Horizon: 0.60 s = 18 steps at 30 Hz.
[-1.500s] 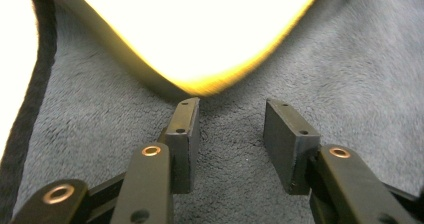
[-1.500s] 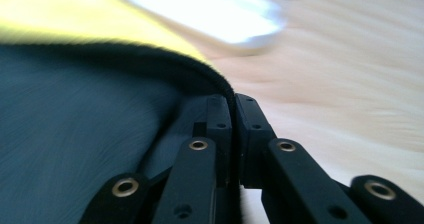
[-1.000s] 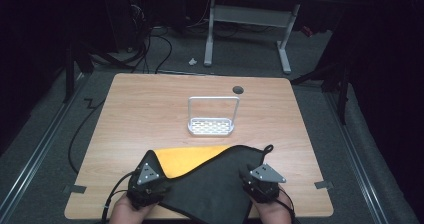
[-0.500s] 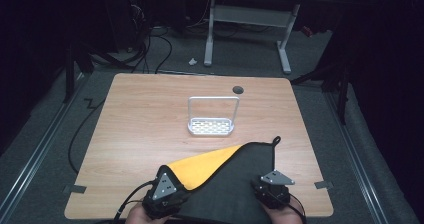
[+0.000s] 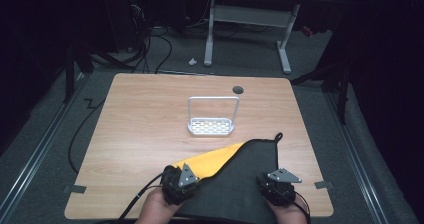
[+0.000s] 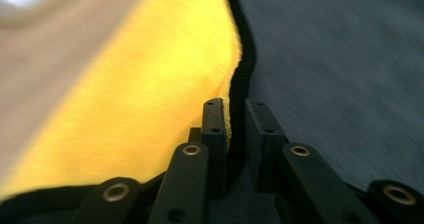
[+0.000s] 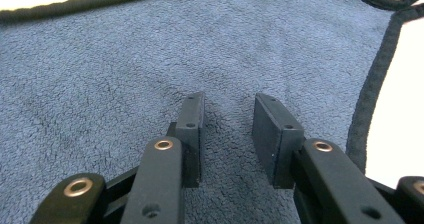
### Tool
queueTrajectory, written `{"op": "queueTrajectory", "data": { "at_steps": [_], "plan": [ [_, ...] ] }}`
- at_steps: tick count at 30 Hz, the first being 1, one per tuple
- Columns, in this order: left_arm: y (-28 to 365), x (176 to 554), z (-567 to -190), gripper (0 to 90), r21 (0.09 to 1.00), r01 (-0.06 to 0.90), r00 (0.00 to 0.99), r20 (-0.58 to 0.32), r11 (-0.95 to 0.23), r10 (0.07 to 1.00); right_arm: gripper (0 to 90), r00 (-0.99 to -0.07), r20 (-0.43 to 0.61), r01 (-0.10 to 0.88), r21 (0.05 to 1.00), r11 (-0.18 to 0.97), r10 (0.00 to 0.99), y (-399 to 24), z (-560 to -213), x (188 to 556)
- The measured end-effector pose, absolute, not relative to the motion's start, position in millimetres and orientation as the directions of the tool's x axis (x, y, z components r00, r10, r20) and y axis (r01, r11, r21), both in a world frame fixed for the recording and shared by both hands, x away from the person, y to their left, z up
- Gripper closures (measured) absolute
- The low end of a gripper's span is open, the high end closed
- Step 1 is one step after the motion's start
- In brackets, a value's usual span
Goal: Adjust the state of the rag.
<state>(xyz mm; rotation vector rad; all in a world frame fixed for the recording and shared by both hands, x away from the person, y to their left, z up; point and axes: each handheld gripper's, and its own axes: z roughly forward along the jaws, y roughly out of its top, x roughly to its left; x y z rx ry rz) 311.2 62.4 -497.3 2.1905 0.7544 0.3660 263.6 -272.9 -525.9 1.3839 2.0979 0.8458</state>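
The towel (image 5: pixel 235 184), dark grey with a yellow underside, lies at the lower centre of the high view, its left part folded over. It looks soft, light and limp, so it will sag wherever unsupported; the corded hem gives the surest hold. The left gripper (image 6: pixel 234 129) has its jaws nearly together on that hem. The right gripper (image 7: pixel 227 129) rests on the pile, jaws apart, gripping nothing.

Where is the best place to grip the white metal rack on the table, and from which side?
Grip the rack by the top bar of its upright handle loop, coming from above. The loop stands open and clear over the low perforated tray, and the table around it is bare.
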Motion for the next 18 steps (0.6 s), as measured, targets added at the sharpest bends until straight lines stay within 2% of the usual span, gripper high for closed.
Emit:
{"op": "queueTrajectory", "data": {
  "at_steps": [3,4,6,7,9,10,13,14,15,18],
  "plan": [
    [79.3,335.8,-489.9,80.0,0.769,0.446,0.718,-0.001,-0.459,0.696,67.3,-0.373,-0.063,0.626,0.720,0.301,0.926,-272.8,-525.8,263.6],
    [96.7,362.9,-487.9,79.2,0.781,0.485,0.641,-0.011,-0.394,0.768,67.4,-0.375,-0.066,0.625,0.719,0.304,0.925,-272.8,-525.7,263.5],
    [104.3,374.7,-487.7,76.3,0.787,0.494,0.605,-0.005,-0.370,0.796,67.6,-0.375,-0.066,0.625,0.719,0.305,0.925,-272.6,-525.6,263.2],
    [110.0,384.6,-487.8,72.8,0.783,0.507,0.573,0.008,-0.362,0.819,67.5,-0.374,-0.065,0.625,0.719,0.304,0.925,-272.5,-525.6,262.9],
    [122.6,398.6,-483.8,59.0,0.788,0.529,0.513,-0.001,-0.315,0.858,67.5,-0.374,-0.061,0.626,0.720,0.301,0.925,-272.8,-525.7,262.7],
    [125.6,395.6,-480.8,57.5,0.801,0.517,0.508,-0.006,-0.300,0.861,67.5,-0.374,-0.059,0.626,0.720,0.299,0.925,-273.2,-525.7,262.8],
    [125.1,381.0,-478.8,55.1,0.820,0.492,0.548,-0.030,-0.293,0.836,67.5,-0.377,-0.059,0.625,0.721,0.300,0.924,-273.8,-525.9,263.1],
    [114.5,361.2,-487.6,55.2,0.793,0.486,0.615,-0.011,-0.368,0.789,67.5,-0.376,-0.056,0.625,0.721,0.298,0.925,-273.7,-526.0,263.4],
    [114.5,361.2,-487.6,55.8,0.793,0.486,0.615,-0.011,-0.368,0.789,67.5,-0.377,-0.054,0.626,0.721,0.297,0.925,-273.8,-526.0,263.6],
    [102.4,336.0,-510.5,57.9,0.735,0.487,0.700,-0.006,-0.471,0.714,67.5,-0.379,-0.055,0.625,0.721,0.299,0.924,-273.9,-526.0,263.7]
  ]
}}
